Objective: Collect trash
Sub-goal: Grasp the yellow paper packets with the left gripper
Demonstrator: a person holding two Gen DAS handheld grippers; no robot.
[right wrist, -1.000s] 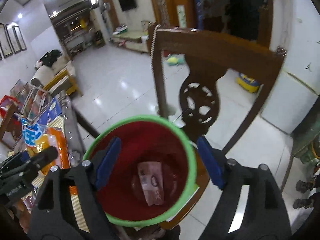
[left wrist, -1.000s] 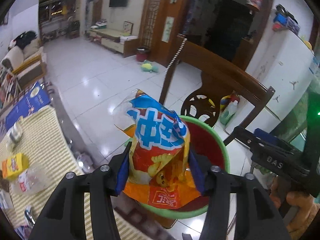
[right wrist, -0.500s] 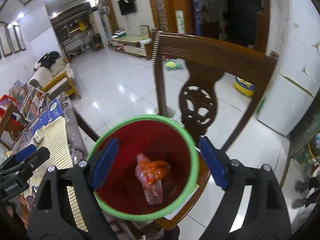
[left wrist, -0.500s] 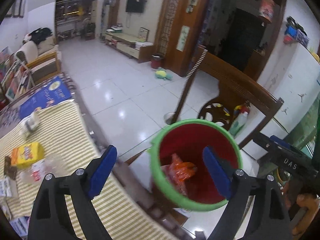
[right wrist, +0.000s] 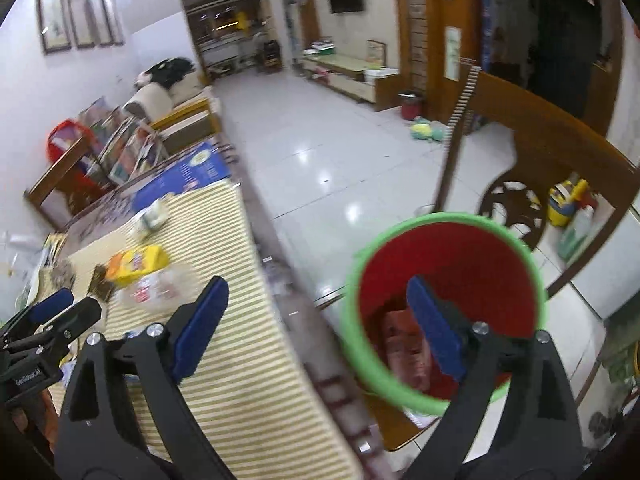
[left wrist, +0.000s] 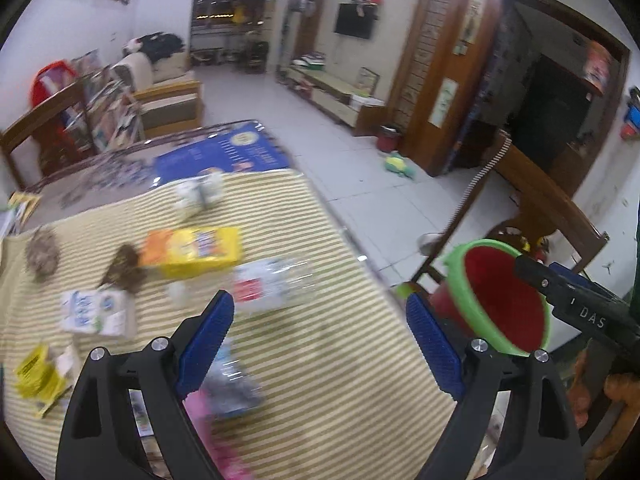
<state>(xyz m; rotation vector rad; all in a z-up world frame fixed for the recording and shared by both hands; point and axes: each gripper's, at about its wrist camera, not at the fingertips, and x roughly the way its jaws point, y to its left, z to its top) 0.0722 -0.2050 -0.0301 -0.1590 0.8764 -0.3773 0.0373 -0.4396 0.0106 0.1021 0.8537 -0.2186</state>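
Note:
My left gripper (left wrist: 320, 320) stands open and empty over the striped tablecloth (left wrist: 340, 380). Just ahead of it lie a clear plastic bottle with a red label (left wrist: 268, 284) and a yellow box (left wrist: 192, 252). A blurred blue and pink wrapper (left wrist: 228, 384) lies under its left finger. The red bucket with a green rim (left wrist: 456, 272) sits on a chair to the right, off the table. My right gripper (right wrist: 316, 300) straddles the table edge and the bucket (right wrist: 440, 218); its jaws are opening with nothing between them. Crumpled wrappers (right wrist: 404, 344) lie inside the bucket.
On the cloth there are also a white tissue pack (left wrist: 94, 314), a yellow wrapper (left wrist: 36, 376), brown clumps (left wrist: 124, 268) and small white bottles (left wrist: 198, 194). A wooden chair back (right wrist: 552, 148) rises behind the bucket. Tiled floor lies beyond the table edge.
The left gripper let go of the snack bag, which now lies in the bucket, and opened wide. Both grippers swung left, away from the bucket and over the table.

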